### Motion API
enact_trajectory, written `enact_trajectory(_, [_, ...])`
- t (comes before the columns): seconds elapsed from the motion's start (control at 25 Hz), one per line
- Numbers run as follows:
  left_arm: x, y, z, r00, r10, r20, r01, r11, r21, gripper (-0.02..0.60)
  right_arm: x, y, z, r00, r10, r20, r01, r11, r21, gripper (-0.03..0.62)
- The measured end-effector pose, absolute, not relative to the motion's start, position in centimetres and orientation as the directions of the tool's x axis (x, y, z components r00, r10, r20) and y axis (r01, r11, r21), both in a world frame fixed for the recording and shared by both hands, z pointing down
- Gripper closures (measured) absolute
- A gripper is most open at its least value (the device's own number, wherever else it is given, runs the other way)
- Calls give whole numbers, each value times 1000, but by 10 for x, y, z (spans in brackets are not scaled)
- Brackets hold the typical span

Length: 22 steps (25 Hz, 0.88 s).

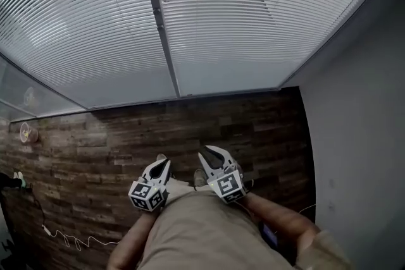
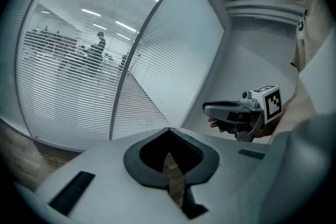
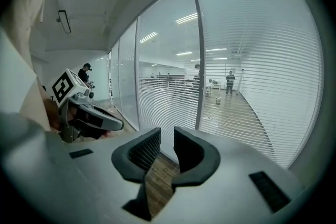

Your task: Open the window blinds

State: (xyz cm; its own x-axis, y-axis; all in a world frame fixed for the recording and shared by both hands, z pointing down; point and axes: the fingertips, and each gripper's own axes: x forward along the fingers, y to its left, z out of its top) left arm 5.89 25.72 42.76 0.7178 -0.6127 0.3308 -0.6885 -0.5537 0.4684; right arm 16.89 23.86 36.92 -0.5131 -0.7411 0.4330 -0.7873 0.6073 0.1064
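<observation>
White slatted window blinds (image 1: pixel 253 22) — lowered over the glass ahead of us, well apart from both grippers. Left gripper (image 1: pixel 162 164): jaws clenched, empty. Right gripper (image 1: pixel 213 155): jaws slightly parted, empty. Risk, we judge — gripping slats instead of a control could bend them.

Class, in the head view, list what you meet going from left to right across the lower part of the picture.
white cable → left gripper → right gripper → grey wall
</observation>
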Motion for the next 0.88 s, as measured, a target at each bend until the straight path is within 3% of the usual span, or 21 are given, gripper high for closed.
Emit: enact_trajectory(0.88, [43,250,412,674,-669,314,-728,-528,437,569,138,242,376,-610,-615,500,-673,735,83,522])
